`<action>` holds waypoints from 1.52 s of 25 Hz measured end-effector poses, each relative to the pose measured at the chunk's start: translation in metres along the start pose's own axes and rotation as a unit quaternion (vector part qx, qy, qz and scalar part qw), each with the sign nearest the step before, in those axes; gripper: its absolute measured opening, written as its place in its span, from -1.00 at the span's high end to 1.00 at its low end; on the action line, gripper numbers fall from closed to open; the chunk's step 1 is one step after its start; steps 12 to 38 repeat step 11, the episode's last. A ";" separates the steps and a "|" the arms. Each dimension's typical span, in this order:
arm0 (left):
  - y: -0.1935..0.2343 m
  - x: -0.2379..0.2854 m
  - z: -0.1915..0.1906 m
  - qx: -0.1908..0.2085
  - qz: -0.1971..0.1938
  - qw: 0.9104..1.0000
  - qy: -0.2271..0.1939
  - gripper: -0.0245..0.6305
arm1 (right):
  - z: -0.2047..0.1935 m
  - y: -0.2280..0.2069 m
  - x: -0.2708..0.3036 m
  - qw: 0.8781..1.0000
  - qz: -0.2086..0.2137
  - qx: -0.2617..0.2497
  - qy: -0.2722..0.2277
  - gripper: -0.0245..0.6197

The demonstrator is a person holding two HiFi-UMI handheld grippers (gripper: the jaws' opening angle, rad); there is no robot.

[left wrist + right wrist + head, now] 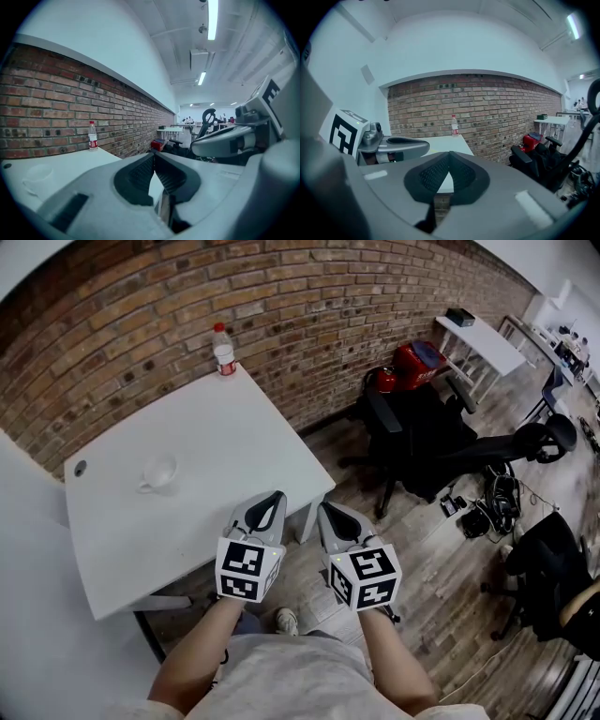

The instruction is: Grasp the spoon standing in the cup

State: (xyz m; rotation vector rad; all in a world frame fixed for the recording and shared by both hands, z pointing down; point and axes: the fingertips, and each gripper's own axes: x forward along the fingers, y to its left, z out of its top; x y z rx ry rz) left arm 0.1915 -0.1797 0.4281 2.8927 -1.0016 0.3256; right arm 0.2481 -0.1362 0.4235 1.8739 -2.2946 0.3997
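A small white cup (160, 473) stands on the white table (216, 437), left of its middle; it is pale against the top, and I cannot make out a spoon in it. In the left gripper view the cup (36, 175) is a faint shape at far left. My left gripper (275, 495) hangs at the table's front right edge, shut and empty, well to the right of the cup. My right gripper (325, 508) is beside it, just off the table over the floor, also shut and empty. Each gripper view shows its own jaws closed tip to tip, left gripper (153, 155) and right gripper (449, 153).
A water bottle (223, 350) with a red cap stands at the table's far corner against the brick wall (309, 306). Black office chairs (441, 442) and a red bag (412, 362) are to the right on the wooden floor. A white desk (480, 341) sits further back.
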 end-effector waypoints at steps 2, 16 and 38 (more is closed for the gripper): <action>0.000 0.000 -0.002 -0.001 0.001 1.000 0.001 0.91 | -0.001 0.000 0.000 1.000 0.001 -0.001 0.001 0.90; 0.003 0.000 -0.002 -0.002 0.004 1.000 0.000 0.91 | -0.003 0.002 0.005 1.000 0.008 -0.003 0.003 0.90; 0.003 0.000 -0.002 -0.002 0.004 1.000 0.000 0.91 | -0.003 0.002 0.005 1.000 0.008 -0.003 0.003 0.90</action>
